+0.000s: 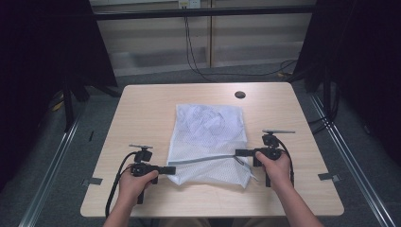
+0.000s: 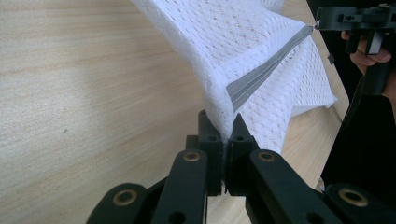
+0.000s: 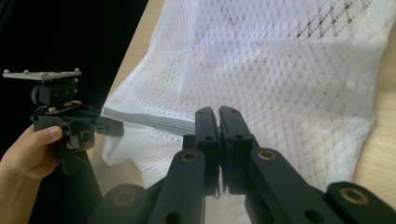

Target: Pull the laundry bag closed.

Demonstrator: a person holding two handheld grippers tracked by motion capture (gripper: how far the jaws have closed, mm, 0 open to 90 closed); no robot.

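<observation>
A white mesh laundry bag point(image 1: 208, 137) lies flat in the middle of the table, with crumpled cloth showing through its far half. A grey zipper point(image 1: 203, 159) runs across its near end, pulled taut and raised off the table. My left gripper point(image 1: 172, 170) is shut on the bag's left corner at the zipper's end; in the left gripper view the mesh point(image 2: 261, 51) rises from between the closed jaws of the left gripper point(image 2: 223, 122). My right gripper point(image 1: 238, 152) is shut on the zipper's right end, where the grey strip point(image 3: 149, 120) meets the right gripper point(image 3: 218, 114).
The light wooden table point(image 1: 142, 109) has a round dark cable hole point(image 1: 240, 94) at the back, beyond the bag. Black curtains hang at both sides, and cables trail across the grey floor behind the table.
</observation>
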